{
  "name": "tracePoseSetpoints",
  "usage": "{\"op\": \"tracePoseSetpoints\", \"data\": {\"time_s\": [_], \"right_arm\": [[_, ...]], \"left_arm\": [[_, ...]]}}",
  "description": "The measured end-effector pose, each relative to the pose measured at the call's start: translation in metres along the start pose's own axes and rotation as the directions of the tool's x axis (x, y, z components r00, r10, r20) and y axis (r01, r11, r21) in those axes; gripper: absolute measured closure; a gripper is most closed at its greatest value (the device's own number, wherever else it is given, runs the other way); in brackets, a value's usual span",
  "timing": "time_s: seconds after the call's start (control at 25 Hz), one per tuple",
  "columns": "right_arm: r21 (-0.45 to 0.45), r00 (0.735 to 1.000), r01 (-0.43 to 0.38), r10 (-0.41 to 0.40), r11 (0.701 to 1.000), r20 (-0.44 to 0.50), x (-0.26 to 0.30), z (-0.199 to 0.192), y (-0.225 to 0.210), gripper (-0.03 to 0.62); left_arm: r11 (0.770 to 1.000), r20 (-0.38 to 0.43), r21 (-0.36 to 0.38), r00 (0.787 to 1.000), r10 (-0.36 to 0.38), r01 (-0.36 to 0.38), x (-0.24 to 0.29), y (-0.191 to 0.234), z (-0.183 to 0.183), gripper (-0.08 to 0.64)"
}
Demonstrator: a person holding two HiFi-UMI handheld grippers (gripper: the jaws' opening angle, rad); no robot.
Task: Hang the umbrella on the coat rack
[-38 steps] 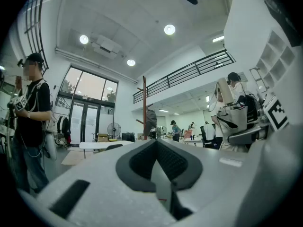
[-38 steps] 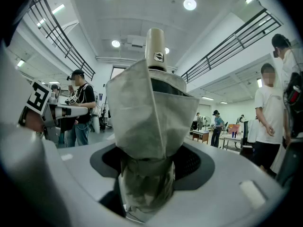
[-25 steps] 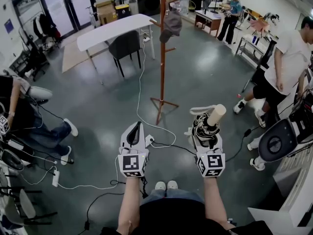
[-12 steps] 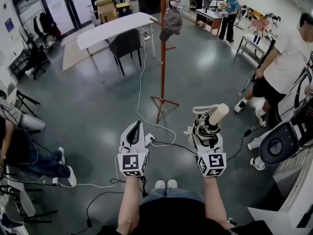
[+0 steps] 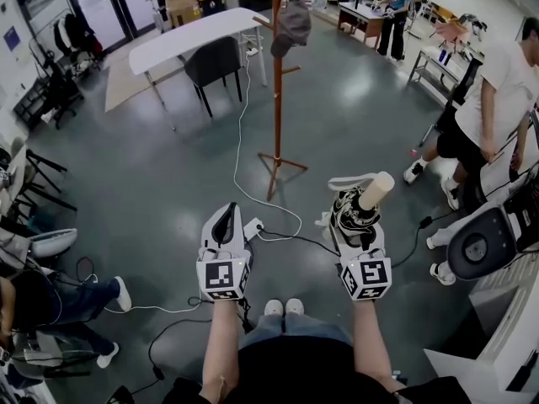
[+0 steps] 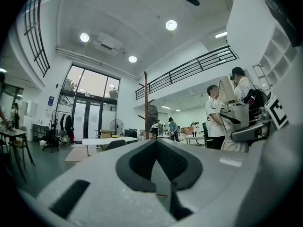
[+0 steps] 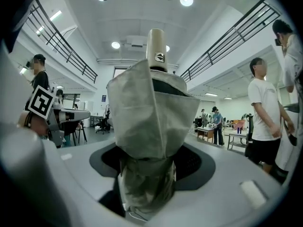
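A folded umbrella with a pale wooden handle and a white strap stands up from my right gripper, which is shut on it. In the right gripper view the umbrella fills the middle, its cloth pinched between the jaws. My left gripper is shut with nothing in it; in the left gripper view its jaws meet at the left gripper. The tall red-brown coat rack stands ahead on the grey floor, a dark cap hanging on one of its pegs. The rack also shows far off as the coat rack.
White and black cables run across the floor near the rack's feet. A white table and dark chair stand behind left. A person in a white shirt stands right, another sits at left. An office chair is at right.
The view has shifted a little toward the rack. The seated person at left has slid lower in the picture. Both grippers keep their hold and place.
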State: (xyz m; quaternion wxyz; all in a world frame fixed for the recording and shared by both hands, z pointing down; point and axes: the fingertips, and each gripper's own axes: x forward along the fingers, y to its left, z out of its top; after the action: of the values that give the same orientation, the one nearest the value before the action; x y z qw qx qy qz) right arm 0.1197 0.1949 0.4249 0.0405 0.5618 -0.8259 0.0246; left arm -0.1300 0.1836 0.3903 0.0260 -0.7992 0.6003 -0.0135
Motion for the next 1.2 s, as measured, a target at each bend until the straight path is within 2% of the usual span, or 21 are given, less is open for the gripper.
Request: {"op": "tracePoseSetpoints", "data": {"time_s": [0.64, 1.0, 1.2], "right_arm": [[-0.002, 0.999, -0.040, 0.040, 0.999, -0.019, 0.026, -0.014, -0.039, 0.293], [-0.024, 0.997, -0.072, 0.071, 0.997, -0.035, 0.038, -0.019, -0.048, 0.293], [-0.026, 0.996, -0.080, 0.079, 0.996, -0.044, 0.042, -0.023, -0.049, 0.293]], "left_arm": [[0.999, -0.023, 0.016, 0.999, 0.034, -0.034, 0.036, -0.011, -0.012, 0.552], [0.998, -0.026, 0.004, 0.997, 0.070, -0.070, 0.046, -0.006, -0.019, 0.552], [0.998, -0.028, 0.002, 0.998, 0.062, -0.062, 0.054, -0.010, -0.023, 0.552]]}}
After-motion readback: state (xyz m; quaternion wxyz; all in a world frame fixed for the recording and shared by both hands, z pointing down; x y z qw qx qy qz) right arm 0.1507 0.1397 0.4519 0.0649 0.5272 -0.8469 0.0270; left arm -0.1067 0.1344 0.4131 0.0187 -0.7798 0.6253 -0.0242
